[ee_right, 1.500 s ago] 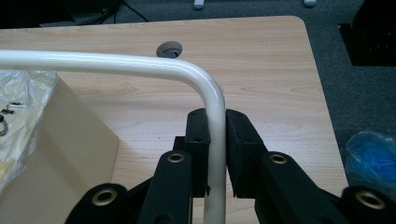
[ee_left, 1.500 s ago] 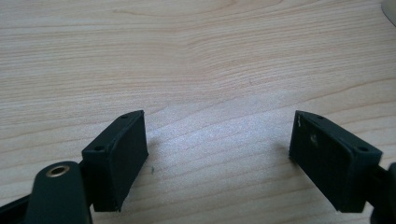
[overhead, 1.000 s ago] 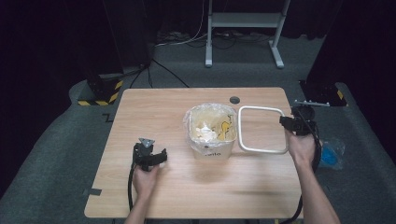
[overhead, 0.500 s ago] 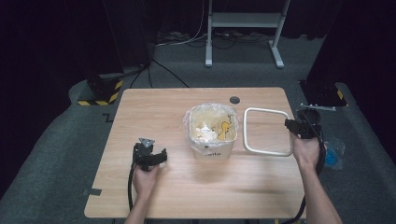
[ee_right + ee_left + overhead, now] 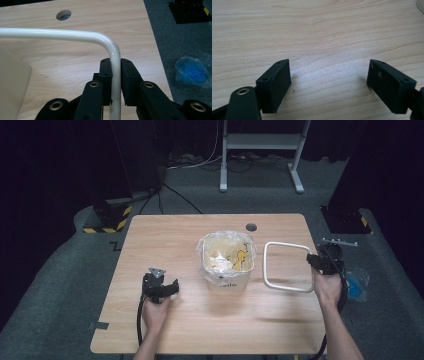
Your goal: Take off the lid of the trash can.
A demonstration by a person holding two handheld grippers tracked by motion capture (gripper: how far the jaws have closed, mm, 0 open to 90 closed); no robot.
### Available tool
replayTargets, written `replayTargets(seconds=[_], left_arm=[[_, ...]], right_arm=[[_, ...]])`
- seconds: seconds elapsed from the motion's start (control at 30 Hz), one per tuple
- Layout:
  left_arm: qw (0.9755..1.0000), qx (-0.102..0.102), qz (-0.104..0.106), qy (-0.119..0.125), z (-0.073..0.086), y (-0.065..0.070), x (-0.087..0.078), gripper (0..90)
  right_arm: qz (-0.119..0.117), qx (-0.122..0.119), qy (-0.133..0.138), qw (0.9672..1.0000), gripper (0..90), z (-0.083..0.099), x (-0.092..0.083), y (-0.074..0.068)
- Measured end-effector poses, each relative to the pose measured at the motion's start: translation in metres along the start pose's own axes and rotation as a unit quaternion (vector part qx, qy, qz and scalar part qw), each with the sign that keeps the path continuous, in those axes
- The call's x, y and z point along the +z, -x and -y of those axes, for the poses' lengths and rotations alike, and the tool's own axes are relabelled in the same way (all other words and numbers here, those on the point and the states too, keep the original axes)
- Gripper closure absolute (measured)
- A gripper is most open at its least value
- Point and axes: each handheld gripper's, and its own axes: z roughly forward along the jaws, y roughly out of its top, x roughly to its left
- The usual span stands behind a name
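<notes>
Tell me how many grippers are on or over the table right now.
2. The left gripper sits open near the front left; the right gripper is at the right edge, shut on the white ring.

The right tool (image 5: 116,82) has its two black jaws pressed on a shiny white bar (image 5: 113,60). The bar runs up between the jaws, bends round a corner and goes off to the left, above the wooden desk (image 5: 75,67). A round hole (image 5: 63,15) sits in the desk near the far edge. A pale, flat-sided thing (image 5: 11,82) stands at the left edge, too cut off to tell what it is. Past the desk's right edge is grey floor (image 5: 165,37), and on it lies a crumpled blue plastic bag (image 5: 193,71). A black thing (image 5: 190,10) with a yellow stripe is at the top right.
</notes>
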Motion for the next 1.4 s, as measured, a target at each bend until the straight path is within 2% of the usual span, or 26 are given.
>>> replayTargets(seconds=[0.7, 1.4], left_arm=[[1.0000, 0.000, 0.000, 0.000, 0.000, 0.000, 0.000, 19.2], [1.0000, 0.000, 0.000, 0.001, 0.000, 0.000, 0.000, 19.2]], right_arm=[[0.008, 0.006, -0.021, 0.9997, 79.9, 0.026, 0.032, 0.008], [0.015, -0.001, -0.029, 0.9995, 79.6, 0.035, 0.048, 0.008]])
